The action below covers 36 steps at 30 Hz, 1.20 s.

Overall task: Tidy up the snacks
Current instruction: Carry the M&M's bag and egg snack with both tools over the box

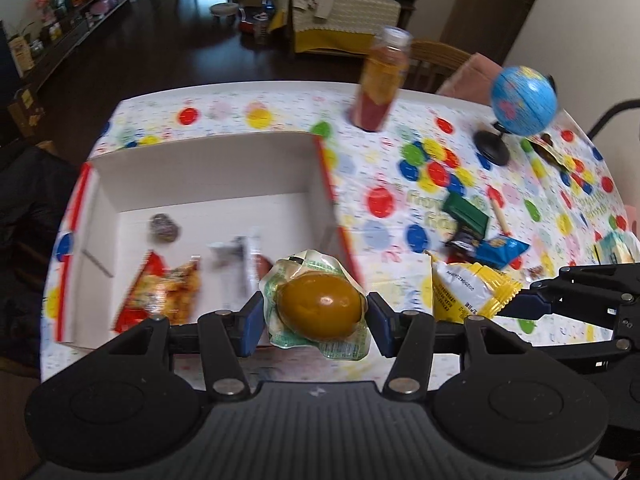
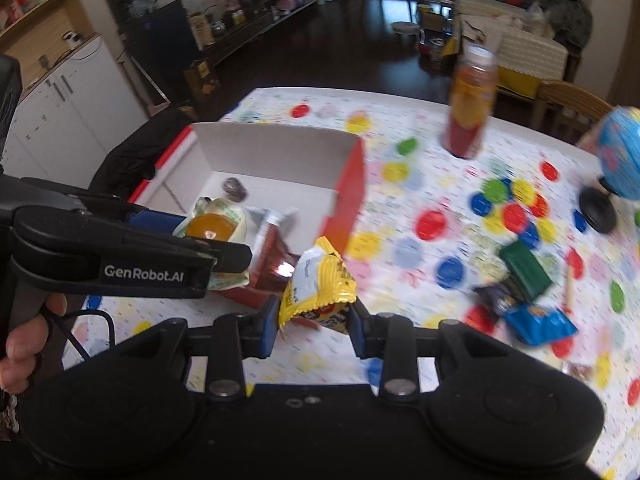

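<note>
Bright polka-dot cloth covers the table [image 1: 248,100], with a dark-floored living room blurred across the top of both views.

At the bottom centre of the left wrist view, the left gripper [image 1: 316,312] is clamped on a sealed clear pouch holding a brown egg-shaped snack [image 1: 318,306]; its blue pads press the pouch from either side, and it hangs over the near right corner of the box. In the right wrist view the same pouch [image 2: 212,224] shows at centre left, over the box's near end.

The right gripper [image 2: 314,320] grips a yellow-and-white snack packet [image 2: 316,284] by its lower end, bottom centre of its own view, just in front of the box's red wall. From the left wrist view that packet [image 1: 468,288] sits at lower right, held by the right gripper's tips [image 1: 524,304].

The open white cardboard box [image 1: 208,168] with red outer sides fills the centre left of the left wrist view. Inside lie an orange-red snack bag [image 1: 164,292], a white packet [image 1: 240,264] and a small dark round piece [image 1: 162,226].

To the right of the box, loose on the cloth, are a green packet [image 1: 466,210], a blue packet [image 1: 500,250] and a dark packet [image 1: 464,240] touching it. Farther up stand a bottle [image 1: 382,84] of red-orange drink and a small blue globe [image 1: 522,100] on a black stand.

A person's hand [image 2: 24,340] holds the left tool's handle at the lower left edge of the right wrist view.
</note>
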Each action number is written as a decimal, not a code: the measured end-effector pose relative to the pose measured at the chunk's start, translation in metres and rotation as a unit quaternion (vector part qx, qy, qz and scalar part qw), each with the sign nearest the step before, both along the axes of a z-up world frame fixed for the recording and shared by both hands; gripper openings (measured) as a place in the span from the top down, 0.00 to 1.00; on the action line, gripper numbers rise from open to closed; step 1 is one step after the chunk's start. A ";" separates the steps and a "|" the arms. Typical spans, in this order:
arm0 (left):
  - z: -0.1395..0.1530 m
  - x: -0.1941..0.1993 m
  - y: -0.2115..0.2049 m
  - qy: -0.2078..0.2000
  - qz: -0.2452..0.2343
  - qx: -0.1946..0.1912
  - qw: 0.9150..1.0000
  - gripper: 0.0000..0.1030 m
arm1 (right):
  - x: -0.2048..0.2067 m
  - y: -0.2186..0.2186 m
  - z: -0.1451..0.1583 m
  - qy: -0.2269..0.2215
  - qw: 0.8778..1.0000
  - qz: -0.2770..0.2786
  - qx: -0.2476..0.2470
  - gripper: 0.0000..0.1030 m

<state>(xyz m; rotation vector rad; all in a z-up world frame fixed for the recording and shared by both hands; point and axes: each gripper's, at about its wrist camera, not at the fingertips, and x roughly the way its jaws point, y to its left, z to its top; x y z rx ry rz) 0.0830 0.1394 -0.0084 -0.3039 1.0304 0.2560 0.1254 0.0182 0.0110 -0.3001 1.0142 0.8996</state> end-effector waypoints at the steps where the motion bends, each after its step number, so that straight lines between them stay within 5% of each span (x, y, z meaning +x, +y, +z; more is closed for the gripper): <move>1: 0.001 -0.004 0.008 -0.001 0.004 0.001 1.000 0.49 | -0.003 0.009 0.001 -0.002 1.000 0.004 0.000 0.67; 19: -0.031 -0.003 0.139 0.025 0.076 0.022 0.997 0.49 | 0.023 0.126 -0.037 -0.006 1.000 0.007 -0.029 0.67; 36: -0.091 0.059 0.154 0.072 0.044 0.024 0.996 0.49 | 0.064 0.160 -0.109 0.022 0.996 -0.006 -0.089 0.66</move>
